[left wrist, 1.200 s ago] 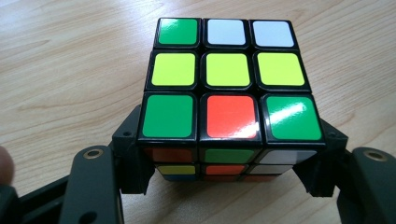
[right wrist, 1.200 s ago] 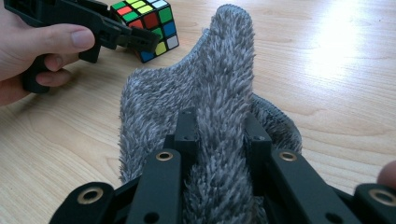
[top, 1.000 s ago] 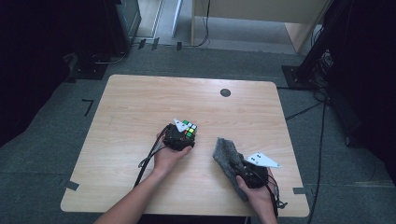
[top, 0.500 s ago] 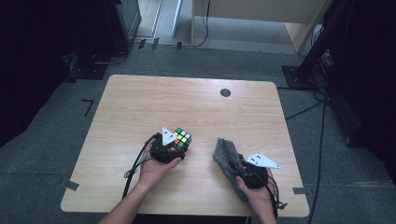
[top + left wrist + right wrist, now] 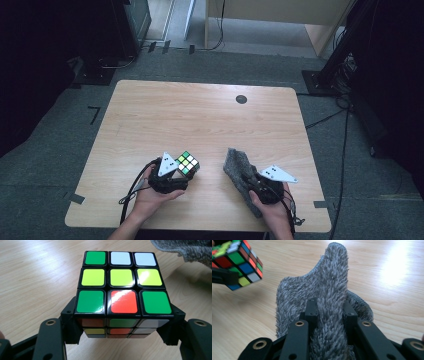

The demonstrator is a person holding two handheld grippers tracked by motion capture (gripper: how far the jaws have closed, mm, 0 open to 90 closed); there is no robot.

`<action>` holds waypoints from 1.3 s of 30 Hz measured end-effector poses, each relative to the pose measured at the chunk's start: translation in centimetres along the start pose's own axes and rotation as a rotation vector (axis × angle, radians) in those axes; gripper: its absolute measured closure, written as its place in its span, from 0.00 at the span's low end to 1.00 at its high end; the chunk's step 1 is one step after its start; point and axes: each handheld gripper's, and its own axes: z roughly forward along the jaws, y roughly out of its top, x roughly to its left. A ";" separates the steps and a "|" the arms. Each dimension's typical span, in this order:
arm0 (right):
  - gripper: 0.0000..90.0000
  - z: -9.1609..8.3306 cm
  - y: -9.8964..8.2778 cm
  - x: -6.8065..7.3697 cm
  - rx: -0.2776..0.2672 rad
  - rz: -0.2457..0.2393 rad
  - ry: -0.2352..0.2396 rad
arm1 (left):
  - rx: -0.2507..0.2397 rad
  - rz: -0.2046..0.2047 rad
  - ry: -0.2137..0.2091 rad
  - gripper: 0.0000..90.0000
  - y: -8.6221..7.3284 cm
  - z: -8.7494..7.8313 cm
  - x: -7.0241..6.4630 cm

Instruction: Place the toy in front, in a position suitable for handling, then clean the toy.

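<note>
cube and cloth held ready for wiping

the left gripper (image 5: 184,169) is clenched on the puzzle cube (image 5: 121,281), at the near left of the table (image 5: 200,110); the right gripper (image 5: 329,307) pinches a fold of the grey cloth (image 5: 329,285) near right. best to bring the cube's top face under the cloth's free end, keep it level, and wipe with light pressure.

Two black grippers, left gripper (image 5: 176,176), right gripper (image 5: 264,190), grey three-cornered plate (image 5: 278,174) dotted with holes on each, black cables (image 5: 129,192) trailing, brass-ringed screws (image 5: 299,323) on jaw links, bare forearms, no sleeves
</note>
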 end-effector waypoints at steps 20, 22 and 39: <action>0.82 -1.0 1.7 7.3 -0.085 -0.087 0.236 | 0.014 0.148 -0.114 0.38 -0.2 1.0 -3.5; 0.82 -0.3 1.4 8.2 -0.052 -0.104 0.264 | 0.024 0.186 -0.118 0.38 -0.2 1.2 -4.5; 0.83 -0.8 1.5 5.2 -0.062 0.001 0.097 | 0.004 0.286 -0.051 0.38 -0.1 0.9 -5.5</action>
